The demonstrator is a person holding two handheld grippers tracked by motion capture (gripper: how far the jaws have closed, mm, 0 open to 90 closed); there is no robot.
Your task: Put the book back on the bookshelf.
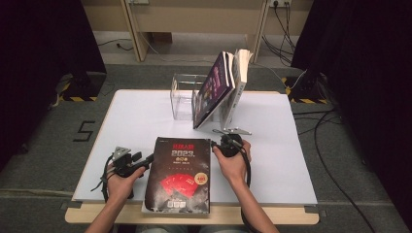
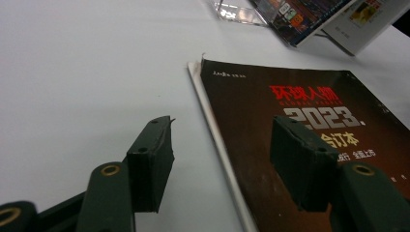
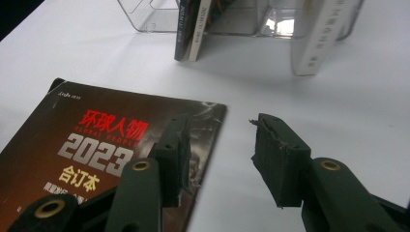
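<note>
A white rectangular worktop [image 1: 141, 116] carries everything. At its far middle stands a clear acrylic book rack [image 1: 183, 97] with a dark purple-covered book [image 1: 214, 87] and a white paperback [image 1: 240, 73] leaning in it. At the near edge, flat and face up, lies the large black softcover book with red and white lettering and "2023" on its cover [image 1: 180, 174], its bottom edge overhanging the worktop slightly. The left tool [image 2: 220, 154] sits at the book's left edge with its jaws apart: one jaw is over bare worktop, the other above the cover. The right tool [image 3: 220, 154] is at the book's upper right corner, its jaws spread wide and empty, one over the cover's corner, the other over the worktop.
</note>
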